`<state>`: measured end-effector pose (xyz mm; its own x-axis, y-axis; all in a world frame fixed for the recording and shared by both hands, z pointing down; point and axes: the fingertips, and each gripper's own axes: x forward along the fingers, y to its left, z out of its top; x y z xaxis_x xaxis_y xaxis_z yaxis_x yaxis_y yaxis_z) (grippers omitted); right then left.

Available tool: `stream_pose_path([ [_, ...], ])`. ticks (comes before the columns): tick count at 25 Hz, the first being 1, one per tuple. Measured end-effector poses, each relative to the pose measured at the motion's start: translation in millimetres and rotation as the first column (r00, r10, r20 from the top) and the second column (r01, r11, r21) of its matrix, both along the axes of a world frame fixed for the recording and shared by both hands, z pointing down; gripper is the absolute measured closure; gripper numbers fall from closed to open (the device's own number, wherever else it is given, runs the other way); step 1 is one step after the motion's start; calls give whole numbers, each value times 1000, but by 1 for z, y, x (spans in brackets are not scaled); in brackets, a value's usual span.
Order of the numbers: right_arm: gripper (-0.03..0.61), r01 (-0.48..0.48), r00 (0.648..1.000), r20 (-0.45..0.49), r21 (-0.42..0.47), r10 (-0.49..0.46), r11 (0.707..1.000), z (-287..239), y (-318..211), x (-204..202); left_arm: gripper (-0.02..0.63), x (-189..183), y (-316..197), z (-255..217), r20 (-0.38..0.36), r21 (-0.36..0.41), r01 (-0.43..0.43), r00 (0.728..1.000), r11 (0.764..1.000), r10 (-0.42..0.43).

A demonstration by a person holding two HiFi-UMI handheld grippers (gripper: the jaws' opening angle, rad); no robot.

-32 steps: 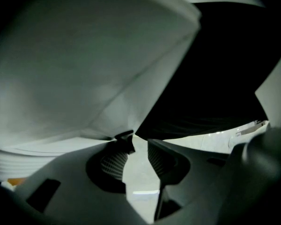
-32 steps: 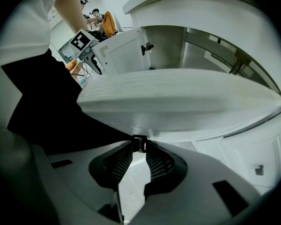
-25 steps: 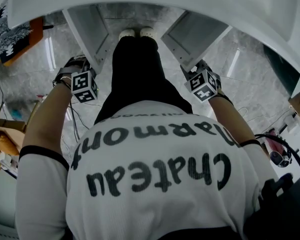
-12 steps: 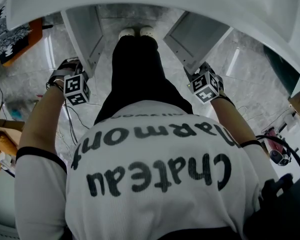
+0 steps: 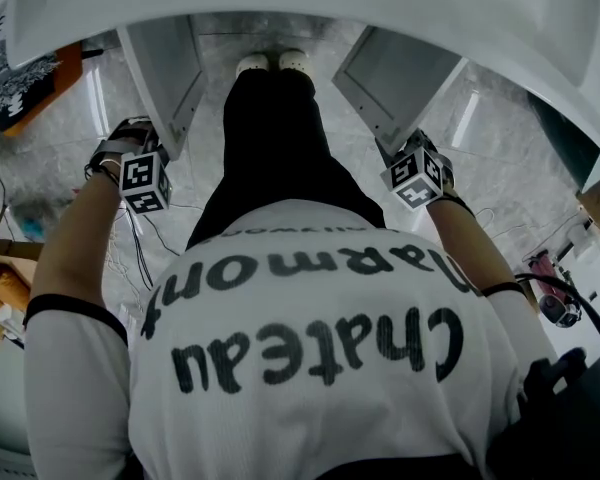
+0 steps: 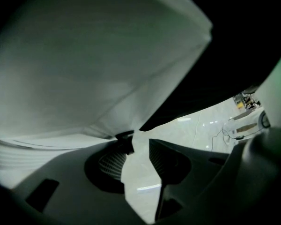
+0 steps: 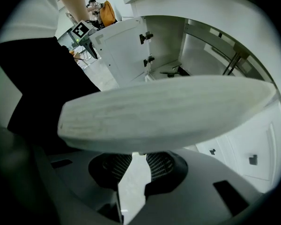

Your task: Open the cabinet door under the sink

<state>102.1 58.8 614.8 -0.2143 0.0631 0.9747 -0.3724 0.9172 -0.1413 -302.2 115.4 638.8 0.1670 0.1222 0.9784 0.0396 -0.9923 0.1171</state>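
Left gripper (image 6: 140, 142), jaws just opening and empty, hangs by the left door (image 5: 165, 68); right gripper (image 7: 139, 156), jaws apart, at the right door (image 5: 395, 73).

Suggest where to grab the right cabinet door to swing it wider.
Take the right cabinet door by its top edge, near the free corner away from the hinges. It's a thin flat panel already swung out, so that edge is exposed from above. Come down with the right gripper, jaws straddling the panel's thickness; the free corner probably gives most leverage.
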Motion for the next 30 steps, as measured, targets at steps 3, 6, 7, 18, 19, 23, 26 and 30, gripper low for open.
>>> stream_pose_path([
  [3, 495, -3, 1000, -23, -4, 3, 1000, 1, 2, 9, 483, -1, 1, -4, -7, -9, -32, 999, 999, 32],
  [6, 494, 1, 999, -37, -8, -1, 1000, 3, 4, 12, 482, -12, 4, -1, 6, -13, -66, 998, 998, 66],
  [7, 494, 2, 999, -38, -7, -3, 1000, 4, 4, 12, 482, -17, 5, 0, 11, -13, -76, 997, 997, 76],
  [18, 492, 104, 989, -101, -28, -106, 994, 7, 8, 41, 476, -29, 5, -2, 7, -17, -95, 995, 995, 95],
  [19, 491, 108, 988, -107, -32, -111, 994, 7, 8, 43, 476, -29, 4, -3, 6, -13, -92, 996, 996, 92],
  [23, 492, 119, 987, -107, -39, -123, 992, 5, 9, 44, 476, -32, 5, -2, 9, -5, -95, 995, 995, 95],
  [26, 491, 129, 985, -113, -41, -133, 991, 4, 9, 47, 476, -38, 6, -3, 13, -8, -124, 992, 992, 124],
  [30, 491, 162, 978, -129, -50, -167, 986, 5, 11, 57, 476, -53, 7, -2, 31, -9, -191, 981, 981, 192],
])
